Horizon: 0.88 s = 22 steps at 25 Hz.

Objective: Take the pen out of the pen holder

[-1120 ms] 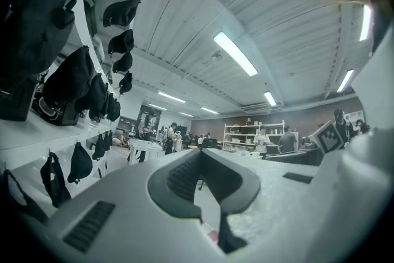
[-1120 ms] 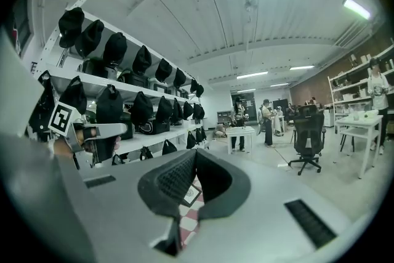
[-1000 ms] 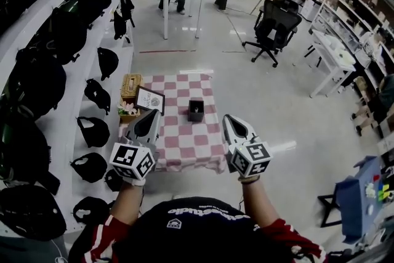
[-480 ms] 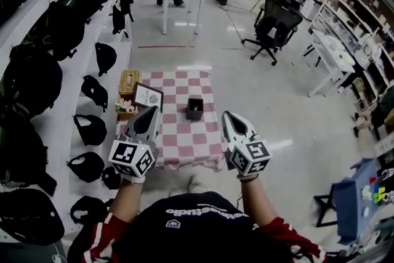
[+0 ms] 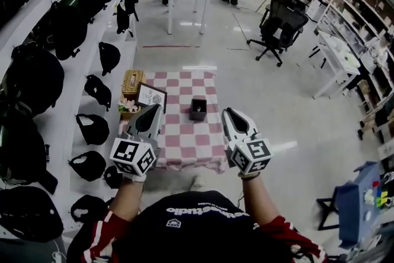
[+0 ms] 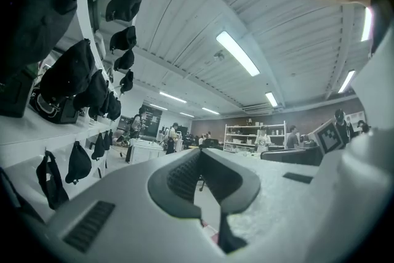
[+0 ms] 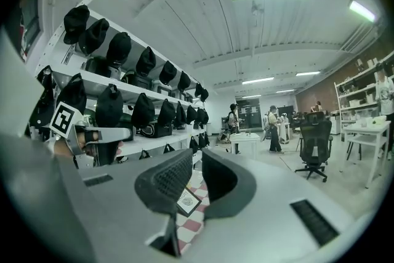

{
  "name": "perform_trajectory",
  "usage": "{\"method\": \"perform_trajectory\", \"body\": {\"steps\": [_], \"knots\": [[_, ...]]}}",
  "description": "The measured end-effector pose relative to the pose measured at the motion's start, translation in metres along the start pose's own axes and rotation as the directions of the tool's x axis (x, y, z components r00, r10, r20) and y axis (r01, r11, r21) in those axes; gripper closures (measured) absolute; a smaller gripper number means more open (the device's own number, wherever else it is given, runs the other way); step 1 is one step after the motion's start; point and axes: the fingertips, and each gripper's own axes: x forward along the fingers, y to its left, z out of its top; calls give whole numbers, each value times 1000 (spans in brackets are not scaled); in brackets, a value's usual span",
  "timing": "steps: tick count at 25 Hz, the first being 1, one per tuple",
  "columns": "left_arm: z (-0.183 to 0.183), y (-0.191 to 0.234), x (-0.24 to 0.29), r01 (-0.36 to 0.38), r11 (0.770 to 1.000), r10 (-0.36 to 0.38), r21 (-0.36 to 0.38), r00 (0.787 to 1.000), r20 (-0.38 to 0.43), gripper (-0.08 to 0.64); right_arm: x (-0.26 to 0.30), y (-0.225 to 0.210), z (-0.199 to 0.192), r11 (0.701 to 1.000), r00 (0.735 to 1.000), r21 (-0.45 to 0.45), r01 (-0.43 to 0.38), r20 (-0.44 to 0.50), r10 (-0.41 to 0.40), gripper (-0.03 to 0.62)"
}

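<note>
Pink-and-white checked cloth covers a low table, and the small black square pen holder stands upright on the far half of that cloth, clear of its edges. The pen is too small to make out in the head view. It is judged to be standing inside the holder, so its long axis is taken as roughly vertical.

**Gripper state**
- Left gripper: the jaw tips are together, with nothing between them.
- Right gripper: the jaws have just been opening. A narrow gap now shows at the tips, and only the cloth and a dark-framed card appear through it. Neither pad touches anything.

**Governing relation**
- Both grippers are held level and side by side at the near end of the table, well apart from the holder.
- In the head view the holder lies between the two grippers, somewhat closer to the right one.
- The right gripper view shows the cloth low in the frame, under the jaws, and does not show the holder. The holder is therefore judged to lie ahead of and below that gripper's pointing line.

**Next move (judgement)**
- The right gripper is the better placed of the two and is already parted.
- It would need to travel forward, down and slightly inward toward the left.
- It should then close on the pen's upper end and draw upward along the pen's axis.
- The holder is light-looking and may tip or lift if the pull goes off-axis.
</note>
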Motion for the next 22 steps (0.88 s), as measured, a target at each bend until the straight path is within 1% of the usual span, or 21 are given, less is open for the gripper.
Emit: {"method": "perform_trajectory", "body": {"steps": [3, 5, 12, 16, 22], "knots": [[0, 1, -1, 1, 1000, -1, 2, 1000, 2, 554, 4, 3, -5, 1000, 1000, 9, -18, -7, 18, 501], [-1, 2, -1, 2, 1000, -2, 2, 1000, -1, 554, 6, 4, -9, 1000, 1000, 14, -23, -15, 24, 485], [-5, 2, 4, -2, 1000, 2, 9, 1000, -10, 554, 19, 1, -26, 999, 998, 13, -40, -50, 41, 483], [-11, 7, 11, -10, 1000, 11, 8, 1000, -17, 554, 35, -2, -36, 998, 996, 8, -69, -54, 69, 485], [-29, 13, 27, -30, 1000, 30, 2, 998, -56, 554, 62, -12, -76, 994, 986, 15, -104, -130, 105, 486]]}}
